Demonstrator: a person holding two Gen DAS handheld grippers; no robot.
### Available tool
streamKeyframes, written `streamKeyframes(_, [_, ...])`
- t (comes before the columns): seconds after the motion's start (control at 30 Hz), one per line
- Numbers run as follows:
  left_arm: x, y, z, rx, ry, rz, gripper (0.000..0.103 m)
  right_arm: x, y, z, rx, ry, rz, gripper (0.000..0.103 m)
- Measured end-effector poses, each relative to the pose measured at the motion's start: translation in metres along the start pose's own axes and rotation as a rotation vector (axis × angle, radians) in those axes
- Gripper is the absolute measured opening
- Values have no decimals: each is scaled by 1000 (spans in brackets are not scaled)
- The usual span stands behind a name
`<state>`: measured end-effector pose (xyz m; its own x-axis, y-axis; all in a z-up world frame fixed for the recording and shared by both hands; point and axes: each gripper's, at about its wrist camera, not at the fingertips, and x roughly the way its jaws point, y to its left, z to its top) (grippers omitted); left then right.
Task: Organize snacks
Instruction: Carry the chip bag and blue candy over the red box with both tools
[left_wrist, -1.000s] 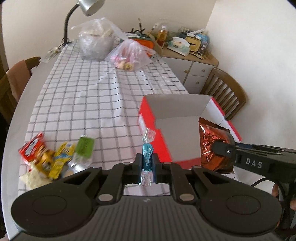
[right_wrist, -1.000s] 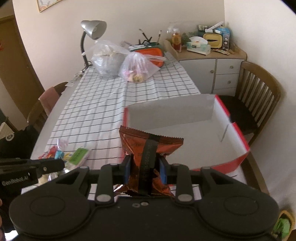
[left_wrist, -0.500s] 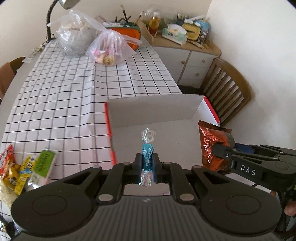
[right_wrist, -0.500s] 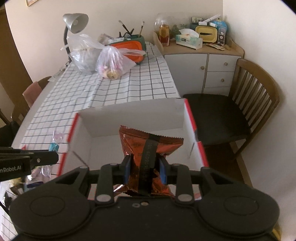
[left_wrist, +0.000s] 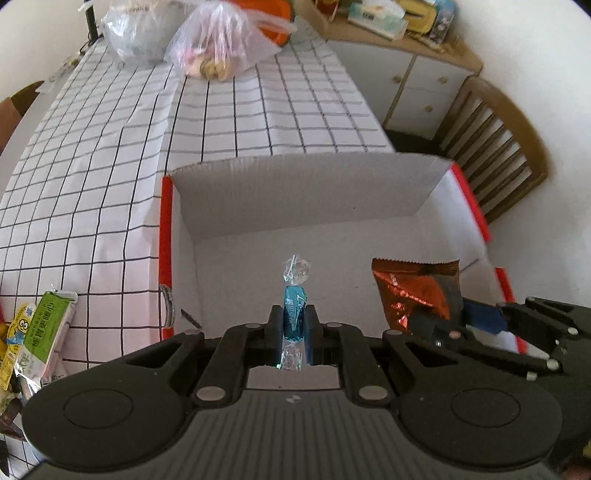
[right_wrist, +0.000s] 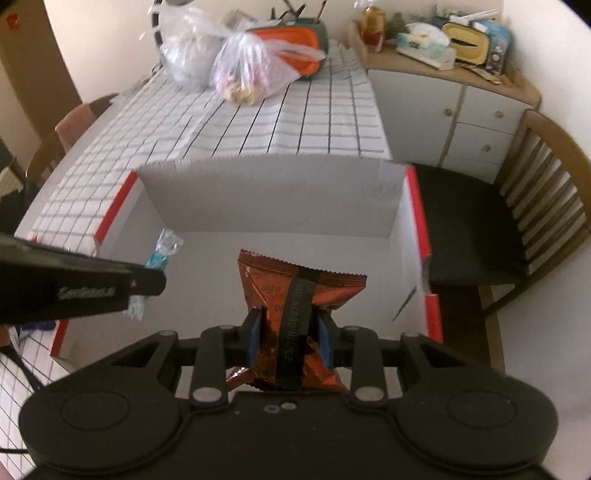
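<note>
1. An open cardboard box (left_wrist: 295, 192) with red outer sides sits on a table covered by a checked cloth (left_wrist: 110, 155). Its pale floor is bare; no snack lies inside it yet.
2. The left gripper (left_wrist: 294, 325) is closed on a small blue sweet (left_wrist: 294, 310) in a clear twisted wrapper, held upright above the near left part of the box floor.
3. The right gripper (right_wrist: 288, 332) is clamped on a copper-red snack packet (right_wrist: 299, 291) marked Oreo, held above the near right part of the box floor.
4. To the left of the box, on the cloth, more snacks wait: a green packet (left_wrist: 46, 328) and a yellow packet (left_wrist: 14, 332) beside it at the picture's edge.
5. Beyond the box, at the far end of the table, stand two clear plastic bags (left_wrist: 218, 48).
6. Judging from this, the task is at an early stage: both held snacks look ready to be let go into the box, and the pile to its left remains to be collected.
</note>
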<state>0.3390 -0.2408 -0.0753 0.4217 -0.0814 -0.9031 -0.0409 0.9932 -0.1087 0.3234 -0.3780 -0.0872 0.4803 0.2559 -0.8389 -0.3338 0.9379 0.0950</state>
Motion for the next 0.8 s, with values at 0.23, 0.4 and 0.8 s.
streamKeyframes(0.23, [27,-4,1,17,61,43,11,21,1,-3,-39,61,21,30])
streamKeyframes(0.4, [43,-4,-3,17,102,61,11,27,5,-3,-60,72,37,30])
streamKeyframes(0.8, [43,1,-9,4,100,47,11,19,-2,-1,-42,46,62,45])
